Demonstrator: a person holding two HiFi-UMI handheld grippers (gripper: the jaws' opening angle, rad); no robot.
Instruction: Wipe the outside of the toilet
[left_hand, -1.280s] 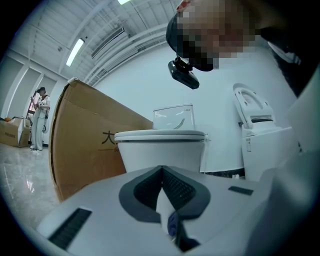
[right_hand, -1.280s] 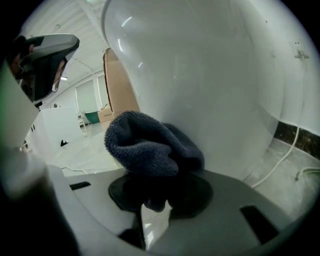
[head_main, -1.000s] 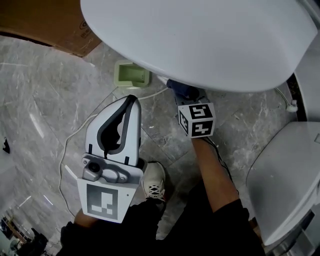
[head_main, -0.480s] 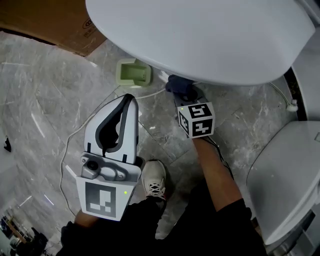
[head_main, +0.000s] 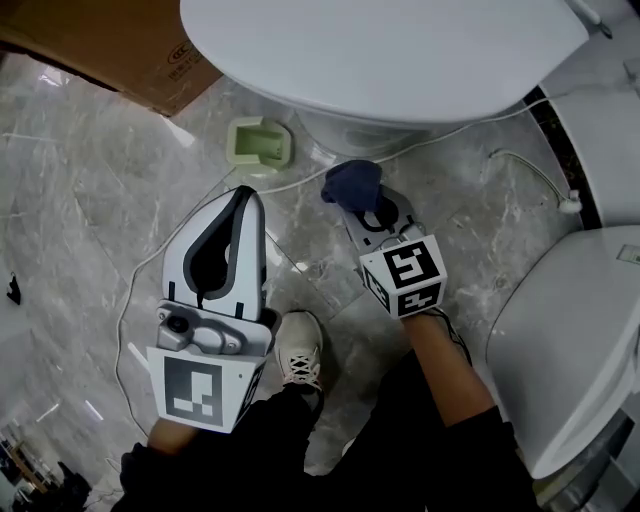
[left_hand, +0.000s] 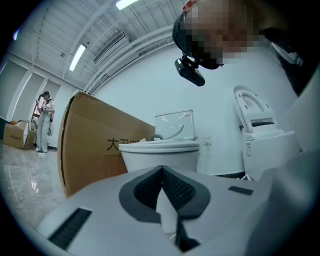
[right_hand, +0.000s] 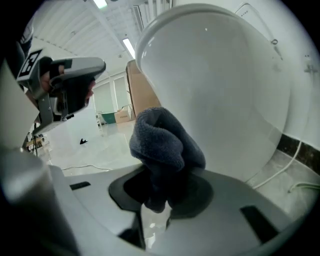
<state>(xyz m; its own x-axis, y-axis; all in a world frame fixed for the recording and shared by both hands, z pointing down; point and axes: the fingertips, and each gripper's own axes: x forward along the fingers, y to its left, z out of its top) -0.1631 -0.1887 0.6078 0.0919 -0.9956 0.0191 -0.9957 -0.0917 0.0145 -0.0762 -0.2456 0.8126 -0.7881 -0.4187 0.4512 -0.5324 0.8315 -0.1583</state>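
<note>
Head view: toilet (head_main: 400, 60) fills the top of frame, lid down, bowl front facing the person, w/ cable (head_main: 300, 185) trailing on the floor below it. Step in hand, I'd say: wiping the bowl's lower front, mid-stroke or between strokes.

Left gripper (head_main: 245, 195) hangs low-left, well apart from the bowl. Its jaws are together w/ nothing between them, so it's idle. Right gripper (head_main: 362, 200) points at the base of the bowl, jaws clamped on a dark blue cloth (head_main: 352, 185) that bunches out past the tips. Cloth sits just beside the bowl front; can't tell if it's touching.

Next move prob. calls for pressing the cloth onto the curved wall and sweeping round it, keeping the wad, not the jaw tips, against the porcelain, and clear of the cable.

Right gripper view: toilet (right_hand: 225, 90) looks white, glossy, smooth and rounded, no marks I can make out. Cloth (right_hand: 165, 145) looks thick and fuzzy, folded over itself.
</note>
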